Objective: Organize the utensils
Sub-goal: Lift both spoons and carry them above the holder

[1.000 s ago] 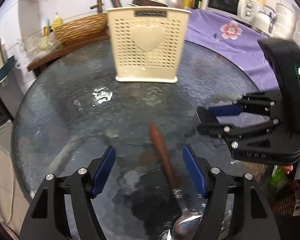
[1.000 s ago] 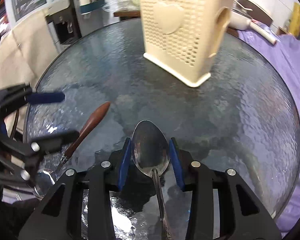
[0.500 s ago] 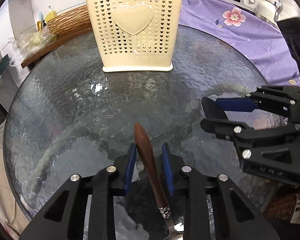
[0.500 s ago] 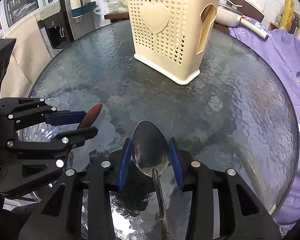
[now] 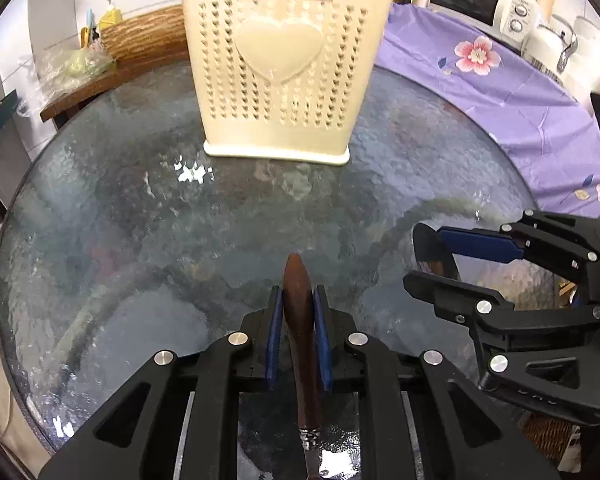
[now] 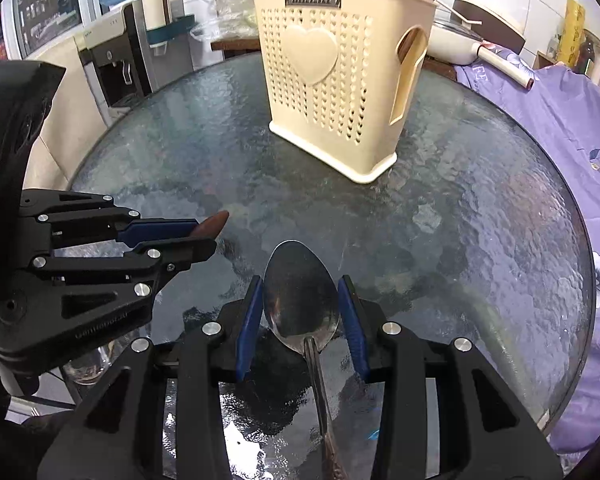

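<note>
So the brown-handled utensil (image 5: pixel 298 320) is now pinched between the left tool's (image 5: pixel 298 334) blue pads, low centre of the left view, handle tip poking forward toward the holder (image 5: pixel 284 76). A second ago those pads were spread wide with the handle lying loose on the table (image 5: pixel 140 220) between them; half a second ago they were nearly shut around it. Now they're pressed tight on the wood, so the grab looks done. Can't tell what's on its far end here, it runs out of the bottom of the frame.

The right tool (image 6: pixel 304 314) is clamped on the spoon (image 6: pixel 300 300), bowl forward, at lower centre of its view, same as before. No change there.

The holder stands upright in the upper middle of both views, well apart from both tools, with a few utensils already sticking out the top.

My read: both hands are loaded, so what's left is carrying each piece up and over the rim and dropping it in. Handle-first for the left one could be awkward.
</note>
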`<state>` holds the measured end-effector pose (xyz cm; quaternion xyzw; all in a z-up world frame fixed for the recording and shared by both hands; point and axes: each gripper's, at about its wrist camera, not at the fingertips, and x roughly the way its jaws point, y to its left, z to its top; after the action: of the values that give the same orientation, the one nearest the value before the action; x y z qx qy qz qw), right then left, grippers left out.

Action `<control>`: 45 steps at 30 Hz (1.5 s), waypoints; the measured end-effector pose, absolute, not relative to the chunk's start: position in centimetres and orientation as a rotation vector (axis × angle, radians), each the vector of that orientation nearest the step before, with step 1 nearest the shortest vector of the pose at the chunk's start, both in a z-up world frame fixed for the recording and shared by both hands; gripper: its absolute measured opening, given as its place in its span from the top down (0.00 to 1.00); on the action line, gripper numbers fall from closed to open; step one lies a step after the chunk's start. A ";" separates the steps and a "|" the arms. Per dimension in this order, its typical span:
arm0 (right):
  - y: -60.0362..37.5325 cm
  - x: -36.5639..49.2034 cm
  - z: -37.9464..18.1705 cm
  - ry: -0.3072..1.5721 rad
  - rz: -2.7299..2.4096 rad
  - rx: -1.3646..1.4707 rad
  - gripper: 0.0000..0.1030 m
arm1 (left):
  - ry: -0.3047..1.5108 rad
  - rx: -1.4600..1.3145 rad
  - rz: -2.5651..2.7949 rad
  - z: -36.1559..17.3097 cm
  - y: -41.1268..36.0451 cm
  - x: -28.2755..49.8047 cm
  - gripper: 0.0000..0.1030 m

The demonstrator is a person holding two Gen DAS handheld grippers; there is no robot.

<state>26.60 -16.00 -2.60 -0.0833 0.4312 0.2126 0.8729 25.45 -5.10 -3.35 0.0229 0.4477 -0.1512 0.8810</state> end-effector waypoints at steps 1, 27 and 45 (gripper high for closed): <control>-16.2 26.5 -2.3 0.890 0.450 -0.165 0.62 | 0.917 0.041 -0.316 -2.8 -5.1 25.3 0.85; -18.9 24.4 4.9 0.754 0.543 0.013 0.63 | 0.701 -0.036 -0.376 4.4 -2.3 21.1 0.86; -19.2 25.1 8.3 0.681 0.572 0.080 0.63 | 0.609 -0.018 -0.394 7.9 -2.1 21.5 0.86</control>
<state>25.11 -19.18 8.31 0.0389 0.3295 0.2766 0.9019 21.47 -2.11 7.91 -0.0086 0.2977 -0.1927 0.9350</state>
